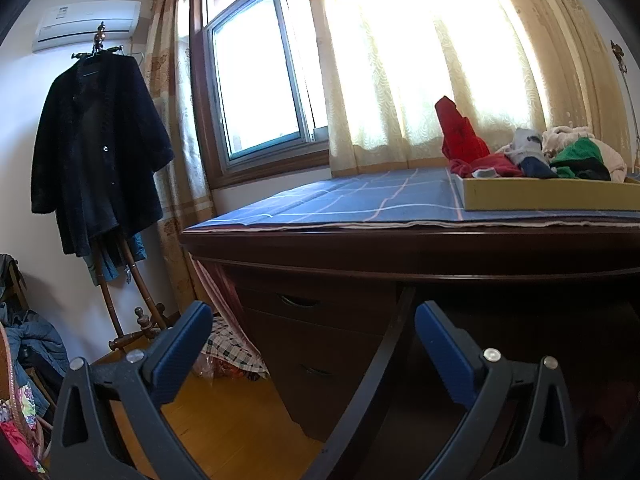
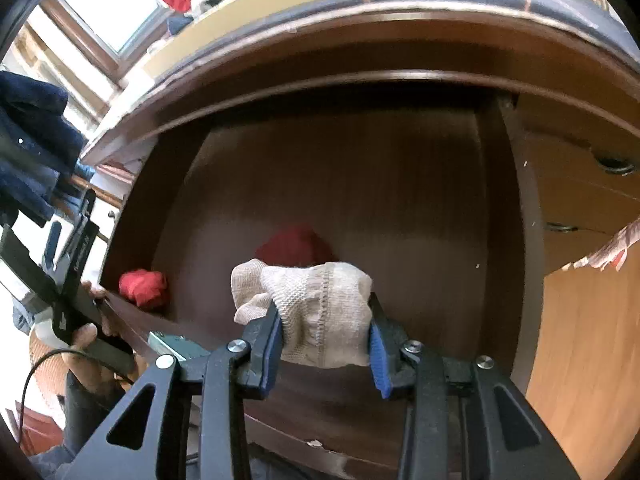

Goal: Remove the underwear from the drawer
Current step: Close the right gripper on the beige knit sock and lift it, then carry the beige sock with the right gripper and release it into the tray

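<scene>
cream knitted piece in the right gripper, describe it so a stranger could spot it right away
Look into the open dark wooden drawer under the desktop. Just above its floor, the right gripper pinches a cream knitted piece. It is the only pale item there; the two other bundles are red.

Behind the beige knit garment (image 2: pixel 316 312), a red cloth (image 2: pixel 294 244) is blurred and half hidden — the yellow tray (image 1: pixel 560 196) on the worktop (image 1: pixel 360 200) runs off the right edge.

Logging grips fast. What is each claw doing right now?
Left claw: open, holding nothing.
Right claw: shut on the beige knit underwear, over the open drawer.
</scene>
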`<control>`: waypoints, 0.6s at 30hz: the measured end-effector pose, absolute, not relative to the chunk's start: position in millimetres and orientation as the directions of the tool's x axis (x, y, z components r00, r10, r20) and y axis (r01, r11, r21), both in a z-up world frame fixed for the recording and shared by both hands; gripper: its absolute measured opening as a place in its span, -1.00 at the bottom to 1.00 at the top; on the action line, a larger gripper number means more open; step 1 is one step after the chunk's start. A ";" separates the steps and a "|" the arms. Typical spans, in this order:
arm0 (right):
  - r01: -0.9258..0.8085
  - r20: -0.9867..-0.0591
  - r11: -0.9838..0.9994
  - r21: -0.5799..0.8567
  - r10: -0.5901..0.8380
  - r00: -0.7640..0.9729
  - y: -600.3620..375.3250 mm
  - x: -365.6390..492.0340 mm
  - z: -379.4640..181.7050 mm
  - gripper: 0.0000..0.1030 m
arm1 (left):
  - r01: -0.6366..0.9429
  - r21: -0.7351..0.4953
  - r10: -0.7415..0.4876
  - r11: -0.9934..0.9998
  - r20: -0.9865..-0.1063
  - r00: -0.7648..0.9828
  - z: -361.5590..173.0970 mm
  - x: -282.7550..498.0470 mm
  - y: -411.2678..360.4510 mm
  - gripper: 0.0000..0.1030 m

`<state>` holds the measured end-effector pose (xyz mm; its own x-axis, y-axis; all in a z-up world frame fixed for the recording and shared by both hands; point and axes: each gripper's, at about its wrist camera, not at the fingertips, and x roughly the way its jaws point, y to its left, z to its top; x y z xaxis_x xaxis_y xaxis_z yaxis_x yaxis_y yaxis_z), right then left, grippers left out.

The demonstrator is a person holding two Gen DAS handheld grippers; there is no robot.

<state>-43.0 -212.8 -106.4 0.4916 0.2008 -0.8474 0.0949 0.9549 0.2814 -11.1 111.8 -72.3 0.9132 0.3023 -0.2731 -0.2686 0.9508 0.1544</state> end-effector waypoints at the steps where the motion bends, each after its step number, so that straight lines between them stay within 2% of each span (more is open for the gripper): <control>1: 0.094 -0.839 0.953 0.287 0.202 0.506 -214.1 -43.9 -103.3 -0.23 | -0.268 0.154 0.302 0.951 -0.273 0.913 -72.6 -11.1 111.8 1.00; 18: 0.088 -0.680 0.955 0.283 0.135 0.721 -236.4 -56.9 -27.4 -0.23 | -0.264 0.156 0.299 0.952 -0.281 0.912 -74.4 -9.7 110.5 1.00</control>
<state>-56.9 -236.4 -27.4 0.7208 0.1352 -0.6798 0.0880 0.9550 0.2832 -9.7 110.5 -74.4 0.9118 0.2990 -0.2815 -0.2640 0.9519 0.1557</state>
